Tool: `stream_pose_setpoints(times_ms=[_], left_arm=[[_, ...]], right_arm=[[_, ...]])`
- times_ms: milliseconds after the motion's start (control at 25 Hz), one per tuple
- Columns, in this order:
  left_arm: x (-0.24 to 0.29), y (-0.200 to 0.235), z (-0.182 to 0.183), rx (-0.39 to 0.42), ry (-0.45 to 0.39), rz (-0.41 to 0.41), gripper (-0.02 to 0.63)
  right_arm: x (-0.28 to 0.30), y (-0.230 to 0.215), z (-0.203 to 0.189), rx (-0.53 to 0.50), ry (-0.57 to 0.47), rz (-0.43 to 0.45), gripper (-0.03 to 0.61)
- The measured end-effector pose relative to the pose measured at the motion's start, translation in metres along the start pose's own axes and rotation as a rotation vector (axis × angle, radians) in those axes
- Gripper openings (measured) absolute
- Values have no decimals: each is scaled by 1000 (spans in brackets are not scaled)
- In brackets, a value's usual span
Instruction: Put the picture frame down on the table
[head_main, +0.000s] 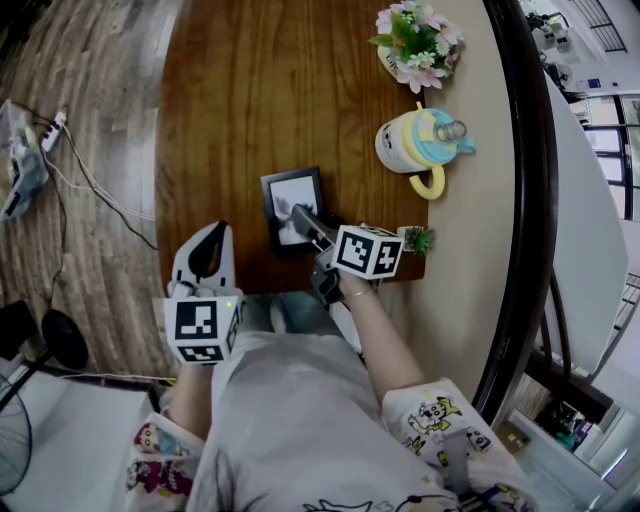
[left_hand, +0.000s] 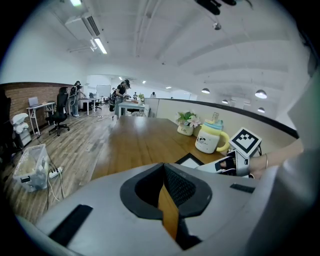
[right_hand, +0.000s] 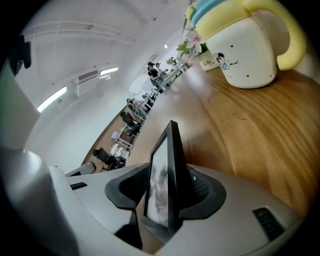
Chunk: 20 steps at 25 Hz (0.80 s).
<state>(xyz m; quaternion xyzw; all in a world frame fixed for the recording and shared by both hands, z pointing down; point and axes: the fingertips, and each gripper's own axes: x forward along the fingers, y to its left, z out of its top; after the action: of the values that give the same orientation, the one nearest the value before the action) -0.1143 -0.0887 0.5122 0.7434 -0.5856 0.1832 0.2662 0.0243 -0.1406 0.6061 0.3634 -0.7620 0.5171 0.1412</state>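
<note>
A black picture frame (head_main: 290, 198) with a grey-white picture is near the front edge of the brown wooden table (head_main: 260, 90). My right gripper (head_main: 306, 224) is shut on the frame's lower right part. In the right gripper view the frame (right_hand: 167, 175) stands edge-on between the two pads, over the tabletop. I cannot tell whether it touches the wood. My left gripper (head_main: 212, 232) hangs at the table's front left edge, shut and holding nothing. In the left gripper view (left_hand: 167, 200) its pads meet, and the frame (left_hand: 192, 160) shows beyond them on the right.
A cream mug with a yellow handle and blue lid (head_main: 415, 145) stands behind the frame to the right. A flower pot (head_main: 418, 40) is further back. A tiny green plant (head_main: 418, 240) sits beside my right gripper. A power strip with cables (head_main: 50, 130) lies on the floor at left.
</note>
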Motion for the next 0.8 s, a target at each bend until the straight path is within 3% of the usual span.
stream_pose_setpoints(times_ms=[800], left_arm=[[0, -6, -6, -3, -1, 9, 5]], right_arm=[[-8, -14, -6, -173, 39, -118, 229]])
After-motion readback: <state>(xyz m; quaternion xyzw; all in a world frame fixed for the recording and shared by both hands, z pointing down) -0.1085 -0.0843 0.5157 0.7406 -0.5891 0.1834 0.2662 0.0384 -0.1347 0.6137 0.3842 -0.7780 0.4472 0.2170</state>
